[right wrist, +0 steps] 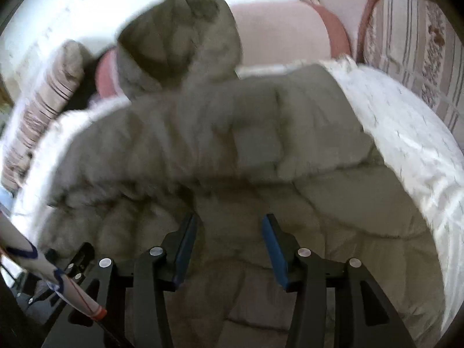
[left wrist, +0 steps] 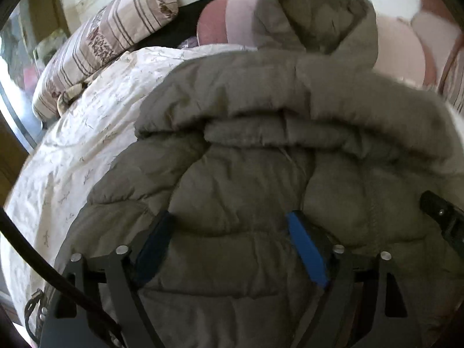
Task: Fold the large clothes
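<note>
Left wrist: both grippers' jaws open over unlabelled olive puffer jacket (left wrist: 261,159) on bed (left wrist: 72,145)

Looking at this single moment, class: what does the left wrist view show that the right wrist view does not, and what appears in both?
Only the left wrist view: the left gripper, jaws open over the quilted body, and a black cable at lower left.

Only the right wrist view: the right gripper, also open, and a white patterned sleeve.

Both: the olive puffer jacket with its hood, the white bedspread and a striped pillow.
</note>
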`<action>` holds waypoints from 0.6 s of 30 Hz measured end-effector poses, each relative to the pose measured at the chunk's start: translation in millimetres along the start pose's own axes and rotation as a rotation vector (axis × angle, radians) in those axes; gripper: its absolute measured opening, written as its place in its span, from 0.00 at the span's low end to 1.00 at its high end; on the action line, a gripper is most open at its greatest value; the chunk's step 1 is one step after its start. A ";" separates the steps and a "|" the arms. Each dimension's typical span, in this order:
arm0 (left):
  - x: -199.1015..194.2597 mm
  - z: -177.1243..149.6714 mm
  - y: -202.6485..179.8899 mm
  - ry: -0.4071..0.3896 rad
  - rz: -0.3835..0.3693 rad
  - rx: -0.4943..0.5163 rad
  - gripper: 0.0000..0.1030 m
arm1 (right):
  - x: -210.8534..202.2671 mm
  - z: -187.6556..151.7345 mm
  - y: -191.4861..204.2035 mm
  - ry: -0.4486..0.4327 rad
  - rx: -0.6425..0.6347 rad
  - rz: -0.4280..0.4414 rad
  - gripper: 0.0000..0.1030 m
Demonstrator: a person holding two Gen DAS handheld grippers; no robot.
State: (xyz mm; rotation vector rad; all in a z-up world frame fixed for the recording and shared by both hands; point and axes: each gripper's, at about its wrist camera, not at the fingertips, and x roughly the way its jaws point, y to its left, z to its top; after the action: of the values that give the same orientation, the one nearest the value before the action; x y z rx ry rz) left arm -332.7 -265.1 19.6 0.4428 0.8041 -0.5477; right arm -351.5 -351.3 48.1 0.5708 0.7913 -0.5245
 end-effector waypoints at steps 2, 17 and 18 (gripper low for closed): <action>1.8 1.3 -1.6 -0.004 0.011 0.006 0.82 | 16.6 -3.0 -6.1 0.048 0.017 -0.014 0.52; 17.7 11.4 2.8 0.050 0.013 -0.045 0.94 | 21.6 -12.5 15.8 0.002 -0.095 -0.101 0.71; 17.7 11.3 3.0 0.051 0.011 -0.046 0.94 | 22.0 -12.2 16.0 0.002 -0.095 -0.101 0.71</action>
State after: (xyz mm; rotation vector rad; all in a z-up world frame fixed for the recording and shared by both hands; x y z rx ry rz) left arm -314.5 -274.3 13.4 0.4197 0.8610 -0.5078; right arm -334.5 -336.6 28.5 0.4455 0.8459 -0.5759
